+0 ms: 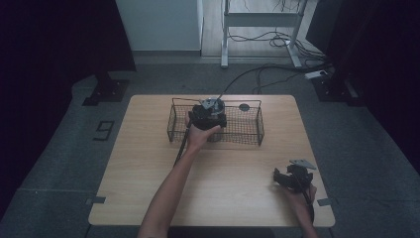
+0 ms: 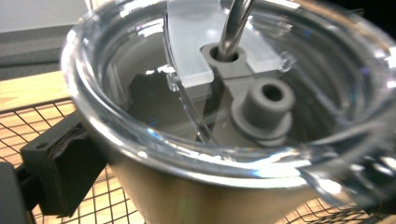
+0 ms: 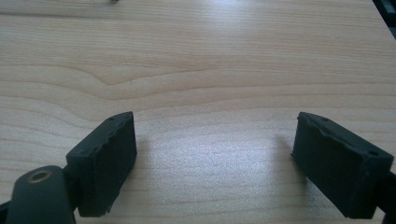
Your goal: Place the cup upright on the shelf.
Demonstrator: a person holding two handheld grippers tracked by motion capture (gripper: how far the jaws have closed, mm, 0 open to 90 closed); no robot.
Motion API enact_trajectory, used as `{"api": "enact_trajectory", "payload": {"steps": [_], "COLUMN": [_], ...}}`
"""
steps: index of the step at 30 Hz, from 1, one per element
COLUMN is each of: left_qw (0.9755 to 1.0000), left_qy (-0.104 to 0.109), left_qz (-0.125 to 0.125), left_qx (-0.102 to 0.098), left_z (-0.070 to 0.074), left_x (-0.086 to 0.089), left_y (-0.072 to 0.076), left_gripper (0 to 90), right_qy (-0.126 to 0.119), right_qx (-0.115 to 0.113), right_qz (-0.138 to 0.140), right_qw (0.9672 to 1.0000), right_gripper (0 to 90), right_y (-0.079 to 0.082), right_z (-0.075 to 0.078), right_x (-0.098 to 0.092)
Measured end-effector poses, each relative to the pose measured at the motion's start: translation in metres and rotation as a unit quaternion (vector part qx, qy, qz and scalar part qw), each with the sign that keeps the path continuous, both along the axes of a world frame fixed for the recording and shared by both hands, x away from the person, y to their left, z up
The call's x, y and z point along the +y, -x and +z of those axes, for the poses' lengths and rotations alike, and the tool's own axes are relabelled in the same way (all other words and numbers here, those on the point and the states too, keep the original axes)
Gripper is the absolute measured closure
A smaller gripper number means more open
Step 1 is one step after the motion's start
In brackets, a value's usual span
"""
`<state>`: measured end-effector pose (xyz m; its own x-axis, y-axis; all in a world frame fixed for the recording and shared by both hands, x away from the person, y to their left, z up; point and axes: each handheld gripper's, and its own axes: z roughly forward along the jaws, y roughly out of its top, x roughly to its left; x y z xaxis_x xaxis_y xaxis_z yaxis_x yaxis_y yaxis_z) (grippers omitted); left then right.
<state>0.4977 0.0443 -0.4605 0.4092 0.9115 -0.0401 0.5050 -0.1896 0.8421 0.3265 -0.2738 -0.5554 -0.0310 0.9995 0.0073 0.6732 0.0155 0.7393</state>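
Left gripper (image 1: 210, 115): black body, grey three-cornered plate, black cable. Right gripper (image 3: 215, 163): black block jaws with small screw holes, brass-ringed pivot, grey plate. Forearms bare, sleeveless.

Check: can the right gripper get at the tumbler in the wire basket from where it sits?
Probably not yet. The right gripper rests near the table's front right corner, jaws open over bare wood. The tumbler stands in the wire basket, with the left gripper around it.
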Motion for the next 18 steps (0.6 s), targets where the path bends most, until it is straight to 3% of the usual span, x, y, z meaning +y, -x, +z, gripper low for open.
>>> {"api": "enact_trajectory", "payload": {"steps": [5, 12, 18], "left_qw": [0.9999, 0.9985, 0.9976], "left_qy": [0.009, 0.020, 0.012], "left_qz": [-0.004, -0.037, -0.054], "left_qx": [-0.009, -0.035, -0.042], "left_z": [0.007, 0.027, 0.037], "left_x": [0.005, 0.015, 0.018], "left_y": [0.006, 0.026, 0.040], "left_gripper": [2.3, 2.1, 1.5], "right_qy": [0.000, 0.000, 0.000], "right_qx": [0.000, 0.000, 0.000], "right_qz": [0.000, 0.000, -0.001], "right_qw": [1.0000, 1.0000, 1.0000], "right_gripper": [13.3, 13.2, 13.2], "right_y": [0.000, 0.000, 0.000], "right_z": [0.000, 0.000, 0.000], "right_x": [0.000, 0.000, 0.000]}}
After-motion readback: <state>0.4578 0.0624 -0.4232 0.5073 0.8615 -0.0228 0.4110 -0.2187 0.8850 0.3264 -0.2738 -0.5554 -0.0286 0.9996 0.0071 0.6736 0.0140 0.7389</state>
